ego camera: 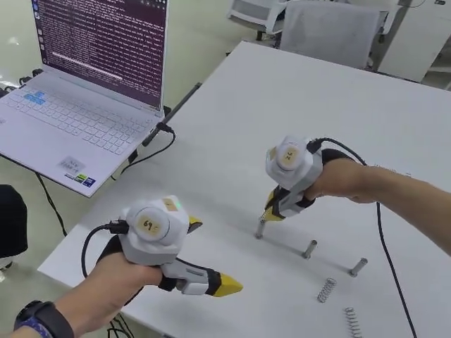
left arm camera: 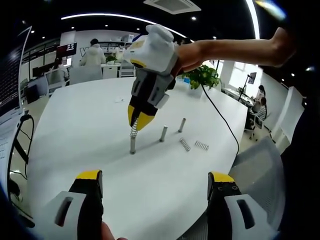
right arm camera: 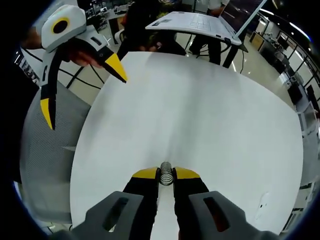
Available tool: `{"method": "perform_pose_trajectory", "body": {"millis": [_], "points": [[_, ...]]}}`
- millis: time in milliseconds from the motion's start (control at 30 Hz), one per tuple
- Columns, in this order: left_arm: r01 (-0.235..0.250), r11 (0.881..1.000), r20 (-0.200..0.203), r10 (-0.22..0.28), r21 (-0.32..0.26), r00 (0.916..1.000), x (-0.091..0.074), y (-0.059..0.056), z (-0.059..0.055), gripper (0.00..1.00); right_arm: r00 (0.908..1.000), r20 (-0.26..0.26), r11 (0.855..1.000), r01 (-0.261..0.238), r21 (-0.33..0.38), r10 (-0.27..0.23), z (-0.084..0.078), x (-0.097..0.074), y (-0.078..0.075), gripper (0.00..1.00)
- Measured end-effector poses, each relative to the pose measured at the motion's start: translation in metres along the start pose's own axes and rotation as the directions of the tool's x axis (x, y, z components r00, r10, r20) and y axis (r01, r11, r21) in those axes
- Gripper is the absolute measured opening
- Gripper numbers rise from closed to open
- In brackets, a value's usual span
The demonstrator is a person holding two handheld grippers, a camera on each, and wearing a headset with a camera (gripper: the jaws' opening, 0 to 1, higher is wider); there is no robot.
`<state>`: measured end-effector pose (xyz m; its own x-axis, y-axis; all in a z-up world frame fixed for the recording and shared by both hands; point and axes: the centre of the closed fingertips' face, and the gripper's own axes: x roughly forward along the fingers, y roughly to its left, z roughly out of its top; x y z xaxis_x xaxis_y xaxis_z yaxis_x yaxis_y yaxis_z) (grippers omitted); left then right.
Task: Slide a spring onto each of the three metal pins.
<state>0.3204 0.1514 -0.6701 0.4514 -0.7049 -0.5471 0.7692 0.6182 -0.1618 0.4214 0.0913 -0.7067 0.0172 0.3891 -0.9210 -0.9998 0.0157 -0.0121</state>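
Note:
Three metal pins stand in a row on the white table [ego camera: 296, 98]: a left pin [ego camera: 260, 229], a middle pin [ego camera: 309, 248] and a right pin [ego camera: 358, 266]. My right gripper [ego camera: 272, 210] is shut on a spring [right arm camera: 166, 173] and holds it just above the left pin [left arm camera: 132, 145], with the spring [left arm camera: 133, 129] touching the pin's top. Two loose springs [ego camera: 325, 289] [ego camera: 351, 320] lie flat near the table's front edge. My left gripper [ego camera: 211, 255] hovers open and holds nothing, nearer the front left, with its jaws pointing toward the pins.
An open laptop [ego camera: 91, 91] sits on the table's left side, with a black cable [ego camera: 151, 144] running from it. A grey chair [ego camera: 331, 28] stands beyond the far edge. The table's near edge lies just below my left gripper.

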Motion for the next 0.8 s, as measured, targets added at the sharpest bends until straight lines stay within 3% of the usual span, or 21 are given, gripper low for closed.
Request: {"method": "perform_pose_trajectory", "body": {"millis": [800], "points": [[0.004, 1.000, -0.003, -0.004, -0.010, 1.0000, -0.0005, 0.0013, -0.0011, 0.83, 0.9981, -0.061, 0.998, -0.011, -0.055, 0.008, -0.0052, 0.0022, -0.0012, 0.08]]}}
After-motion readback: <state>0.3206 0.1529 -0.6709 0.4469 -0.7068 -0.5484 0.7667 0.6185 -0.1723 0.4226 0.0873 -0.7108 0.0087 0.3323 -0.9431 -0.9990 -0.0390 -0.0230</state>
